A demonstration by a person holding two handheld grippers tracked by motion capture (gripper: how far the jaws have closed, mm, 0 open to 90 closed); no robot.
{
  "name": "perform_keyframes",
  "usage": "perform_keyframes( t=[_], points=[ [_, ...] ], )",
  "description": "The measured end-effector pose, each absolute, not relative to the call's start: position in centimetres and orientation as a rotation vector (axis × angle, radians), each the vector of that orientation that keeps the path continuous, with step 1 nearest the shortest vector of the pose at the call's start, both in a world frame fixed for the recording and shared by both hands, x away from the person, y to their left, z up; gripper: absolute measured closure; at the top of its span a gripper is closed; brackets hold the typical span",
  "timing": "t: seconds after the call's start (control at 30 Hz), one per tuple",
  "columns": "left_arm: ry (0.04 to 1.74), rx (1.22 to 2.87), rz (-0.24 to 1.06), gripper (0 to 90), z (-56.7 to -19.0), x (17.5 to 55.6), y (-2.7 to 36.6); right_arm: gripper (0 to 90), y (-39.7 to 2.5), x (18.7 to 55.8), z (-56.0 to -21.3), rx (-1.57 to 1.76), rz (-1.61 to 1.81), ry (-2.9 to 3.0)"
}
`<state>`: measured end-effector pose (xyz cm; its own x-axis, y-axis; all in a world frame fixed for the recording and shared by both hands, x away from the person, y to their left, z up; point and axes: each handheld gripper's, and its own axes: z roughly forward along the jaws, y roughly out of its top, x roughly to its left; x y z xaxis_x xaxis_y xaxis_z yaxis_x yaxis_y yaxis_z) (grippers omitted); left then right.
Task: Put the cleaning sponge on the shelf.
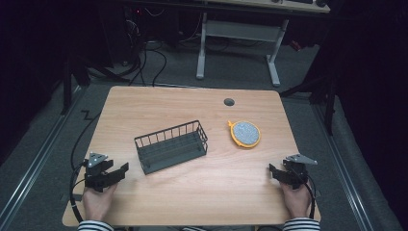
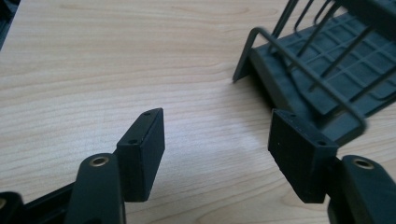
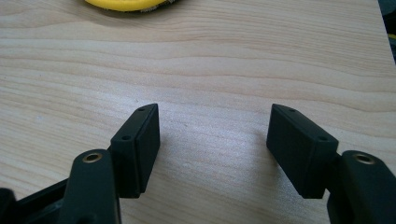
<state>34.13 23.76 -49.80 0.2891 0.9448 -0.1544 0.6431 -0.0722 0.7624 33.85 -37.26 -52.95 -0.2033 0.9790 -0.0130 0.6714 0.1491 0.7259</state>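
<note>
My left tongs (image 1: 117, 172) and right tongs (image 1: 274, 172) are both spread, empty, low in frame; basket (image 1: 171, 147) at center.

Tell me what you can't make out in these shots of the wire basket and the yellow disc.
- Dark wire basket with a grid floor: in the left gripper view the top and right edges cut it off, and the open left gripper covers its near corner.
- Round yellow-rimmed disc with a speckled grey face: in the right gripper view the top edge cuts it off, beyond the open right gripper.
- In the high view the disc is too small to identify.
</note>
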Motion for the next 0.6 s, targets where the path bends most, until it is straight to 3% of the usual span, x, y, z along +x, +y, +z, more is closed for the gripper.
perform_keyframes(
  t=[0.6],
  points=[
    [1.381, 1.775, 0.422, 34.4, -44.4, 34.7, 22.7, 34.2, -37.3, 33.9, -53.0, 1.566, 0.825, 1.945]
  ],
)
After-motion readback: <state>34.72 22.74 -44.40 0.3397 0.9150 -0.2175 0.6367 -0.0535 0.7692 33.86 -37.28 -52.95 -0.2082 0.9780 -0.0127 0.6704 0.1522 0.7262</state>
